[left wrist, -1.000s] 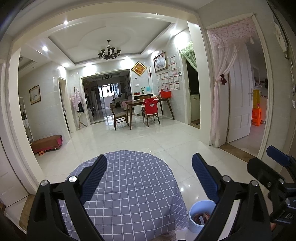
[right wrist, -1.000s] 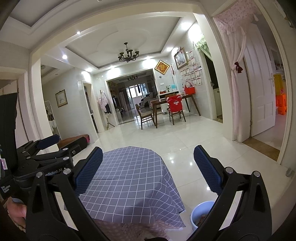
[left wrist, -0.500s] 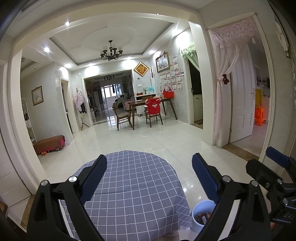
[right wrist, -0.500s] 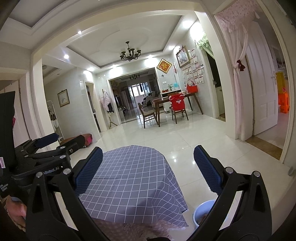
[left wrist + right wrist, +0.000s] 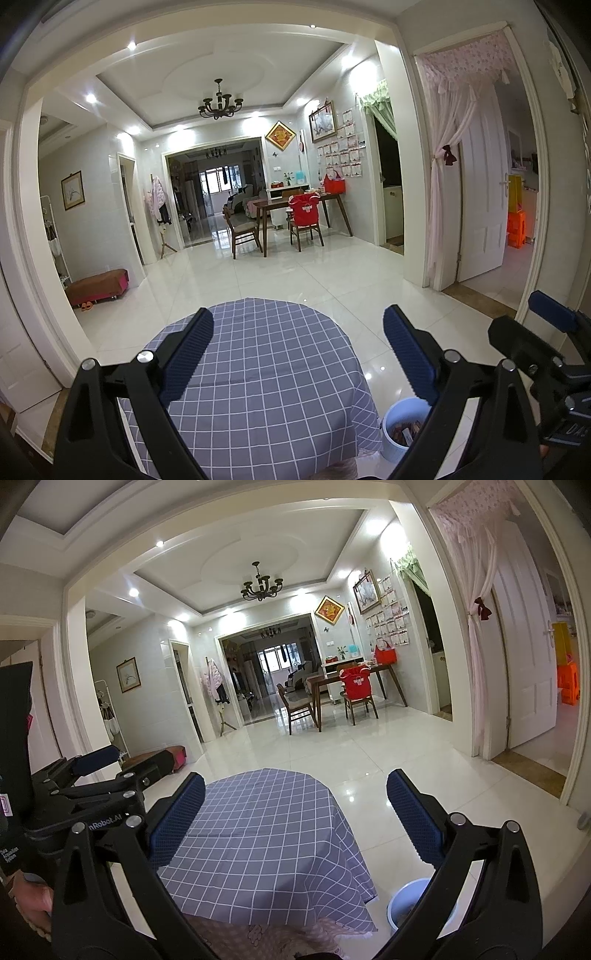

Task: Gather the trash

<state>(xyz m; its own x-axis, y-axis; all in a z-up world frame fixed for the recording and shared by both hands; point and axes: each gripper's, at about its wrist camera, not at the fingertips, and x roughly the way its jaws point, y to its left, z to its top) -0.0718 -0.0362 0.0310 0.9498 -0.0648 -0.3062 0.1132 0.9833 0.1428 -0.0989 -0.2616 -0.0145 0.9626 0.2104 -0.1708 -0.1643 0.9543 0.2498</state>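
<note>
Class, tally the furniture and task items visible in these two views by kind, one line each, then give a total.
Round table with checked cloth: 1
Trash bin: 1
Dining table: 1
Wooden chairs: 2
Hand-held grippers, both open: 2
Total: 7

Bin (image 5: 400, 432) beside table (image 5: 266, 369), perhaps holding wrappers.

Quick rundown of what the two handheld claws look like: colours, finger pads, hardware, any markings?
Both match. The left claw and right claw have black plastic linkage arms with silver round pivot bolts and long blue ribbed finger pads. From the right wrist view, the left unit's black body carries partly hidden white lettering ending in "nRobot.AI" and a small white label. No cables visible; sleeves not in view.
</note>
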